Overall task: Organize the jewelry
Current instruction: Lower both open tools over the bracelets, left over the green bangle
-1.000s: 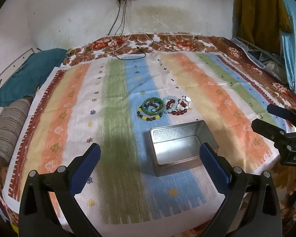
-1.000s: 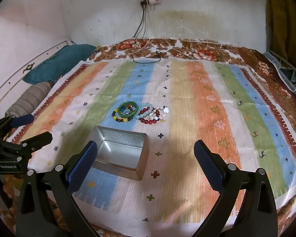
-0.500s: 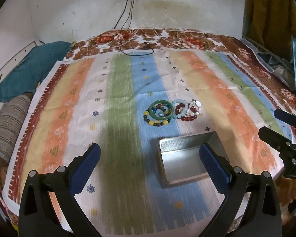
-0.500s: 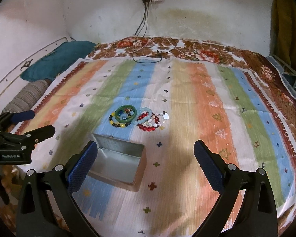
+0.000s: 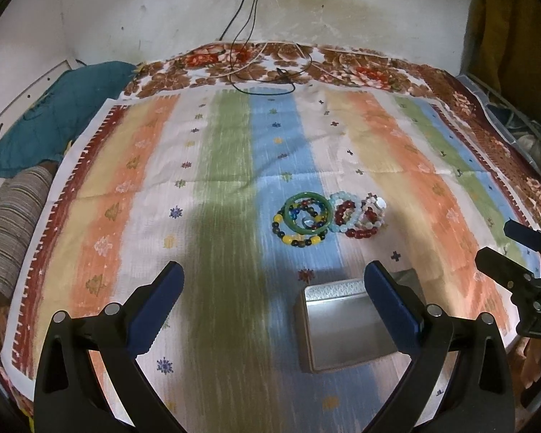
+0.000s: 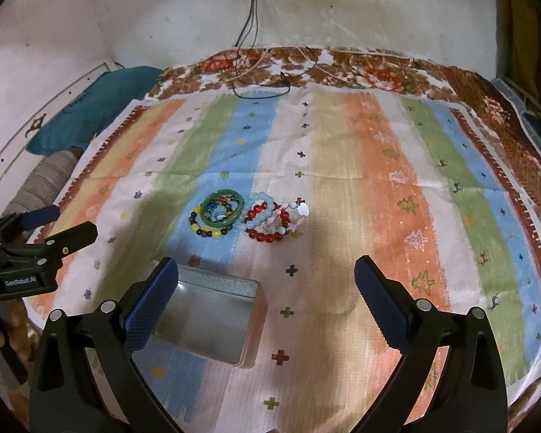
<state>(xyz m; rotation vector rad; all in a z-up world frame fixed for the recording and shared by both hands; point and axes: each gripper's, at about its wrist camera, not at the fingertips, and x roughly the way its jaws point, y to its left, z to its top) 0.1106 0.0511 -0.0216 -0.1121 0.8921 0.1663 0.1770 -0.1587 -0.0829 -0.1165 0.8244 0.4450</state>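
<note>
A pile of bead bracelets lies on the striped cloth: a green bangle (image 5: 307,213) over a yellow-and-dark bead bracelet (image 5: 295,239), with red and pale blue bead bracelets (image 5: 359,216) beside it. The bangle (image 6: 223,206) and red beads (image 6: 267,235) also show in the right wrist view. An open, empty silver tin (image 5: 346,328) (image 6: 212,321) sits nearer than the pile. My left gripper (image 5: 274,296) is open and empty, above the cloth short of the tin. My right gripper (image 6: 265,288) is open and empty, to the tin's right.
The striped cloth (image 5: 220,166) covers a floral bedspread (image 5: 342,61). A teal pillow (image 5: 50,122) and a striped bolster (image 5: 14,216) lie at the left. Cables (image 5: 267,83) trail from a wall socket at the back. Clothes hang at the right.
Both cameras have pulled back and tilted, so the tin and bracelets sit lower in view. Nothing on the cloth has moved. Both grippers stay open.
</note>
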